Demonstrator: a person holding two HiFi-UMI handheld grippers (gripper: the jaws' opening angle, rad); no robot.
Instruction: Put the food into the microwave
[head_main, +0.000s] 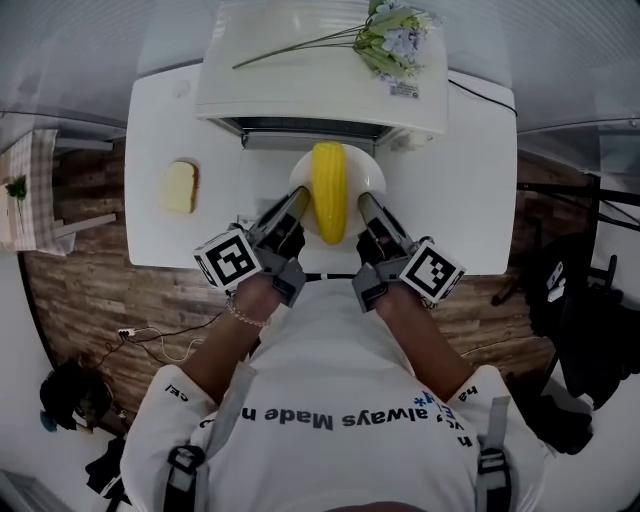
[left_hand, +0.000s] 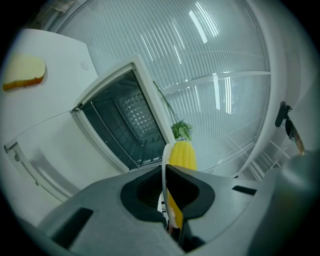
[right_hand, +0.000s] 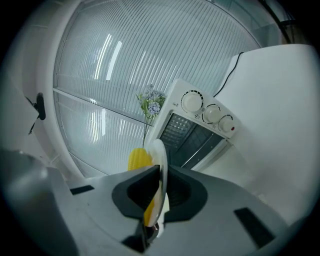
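A yellow corn cob (head_main: 329, 190) lies on a white plate (head_main: 372, 175) held just in front of the open white microwave (head_main: 320, 75). My left gripper (head_main: 296, 205) is shut on the plate's left rim and my right gripper (head_main: 366, 208) is shut on its right rim. In the left gripper view the plate (left_hand: 163, 172) edge sits pinched between the jaws, with the corn (left_hand: 182, 156) behind and the microwave cavity (left_hand: 127, 122) beyond. In the right gripper view the plate (right_hand: 159, 165) is likewise clamped, corn (right_hand: 139, 159) to its left, microwave (right_hand: 200, 125) ahead.
A slice of bread (head_main: 179, 186) lies on the white table (head_main: 160, 120) at the left. Artificial flowers (head_main: 385, 35) rest on top of the microwave. Its door (head_main: 300, 135) hangs open downward. A cable (head_main: 480, 92) runs at the right. Wooden floor surrounds the table.
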